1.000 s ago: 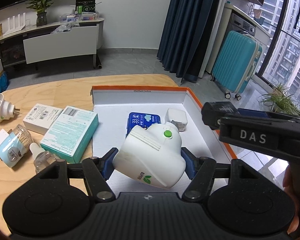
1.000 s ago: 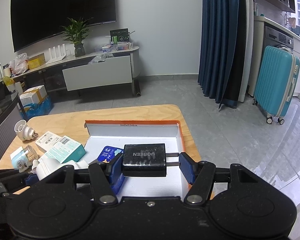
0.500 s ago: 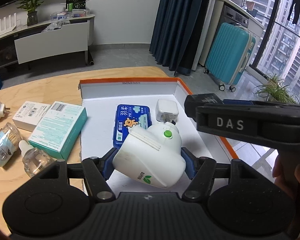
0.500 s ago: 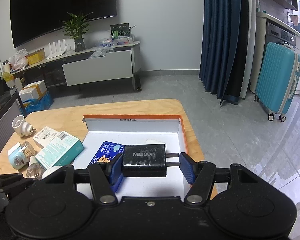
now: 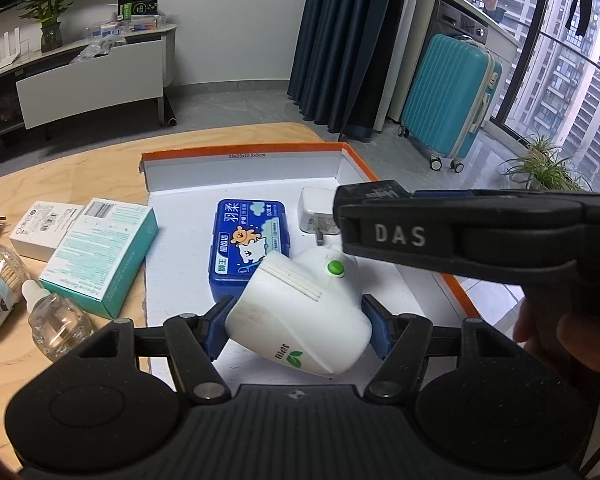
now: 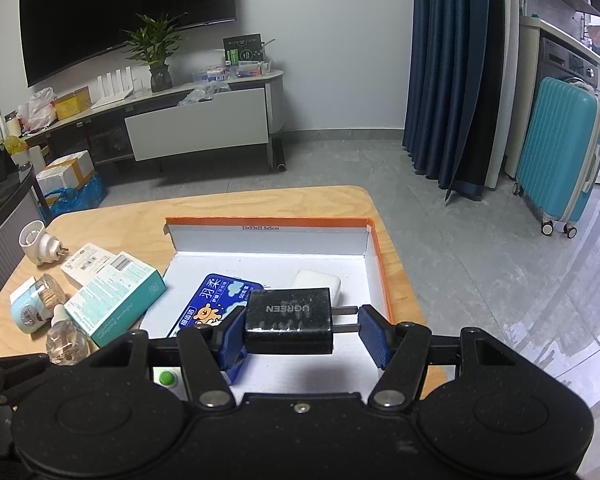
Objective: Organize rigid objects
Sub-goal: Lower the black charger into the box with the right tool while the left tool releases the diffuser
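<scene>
Holding item one: left gripper [image 5: 296, 320] pinching a white plastic plug-in vaporizer with green button [image 5: 300, 312], lower centre, above the orange-rimmed white box [image 5: 356, 160]. Item two: right gripper [image 6: 302, 330] clamping a black rectangular charger [image 6: 288, 320], poised for placement inside the same box.

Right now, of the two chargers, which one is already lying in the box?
The white charger, lying flat by the box's far wall beside the blue case. The black charger is clamped in the right gripper's jaws above the box.
</scene>
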Tool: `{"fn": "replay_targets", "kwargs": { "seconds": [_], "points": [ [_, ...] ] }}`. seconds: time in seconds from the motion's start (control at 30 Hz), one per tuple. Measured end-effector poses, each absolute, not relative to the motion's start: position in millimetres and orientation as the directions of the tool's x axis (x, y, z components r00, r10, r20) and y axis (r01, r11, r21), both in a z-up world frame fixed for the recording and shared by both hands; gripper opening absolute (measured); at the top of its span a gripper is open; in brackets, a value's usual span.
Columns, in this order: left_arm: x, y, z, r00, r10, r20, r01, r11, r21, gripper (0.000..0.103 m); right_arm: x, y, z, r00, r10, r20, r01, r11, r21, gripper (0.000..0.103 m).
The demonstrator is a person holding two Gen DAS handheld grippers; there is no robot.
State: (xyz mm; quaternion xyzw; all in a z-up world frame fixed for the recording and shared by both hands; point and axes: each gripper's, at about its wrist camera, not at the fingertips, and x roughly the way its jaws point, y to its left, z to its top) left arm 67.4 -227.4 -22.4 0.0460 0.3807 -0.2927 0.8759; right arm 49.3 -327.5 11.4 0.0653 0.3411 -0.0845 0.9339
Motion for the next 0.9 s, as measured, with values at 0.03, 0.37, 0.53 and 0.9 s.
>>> {"fn": "replay_targets", "kwargs": {
  "seconds": [0.03, 0.37, 0.53, 0.9],
  "points": [
    [67.6, -227.9, -22.8, 0.538, -0.478, -0.695, 0.549, 0.824, -0.142, 0.067, 50.4, -327.0, 10.8, 0.752, -0.114, -0.650, 0.202, 0.977, 0.063, 0.073],
    [67.1, -231.9, -25.3, 0.525, -0.484, -0.700, 0.562, 0.815, -0.142, 0.067, 47.2, -330.4, 16.2, 0.767, -0.117, -0.631, 0.208, 0.976, 0.072, 0.073],
    [66.0, -234.3, -25.6, 0.504, -0.500, -0.704, 0.583, 0.799, -0.151, 0.068, 36.2, -336.0, 26.6, 0.786, -0.136, -0.603, 0.233, 0.969, 0.084, 0.073],
    [61.3, -221.0, -14.8, 0.529, -0.492, -0.691, 0.549, 0.820, -0.164, 0.083, 12.8, -335.4, 42.1, 0.806, -0.157, -0.571, 0.257, 0.962, 0.097, 0.073]
  ]
}}
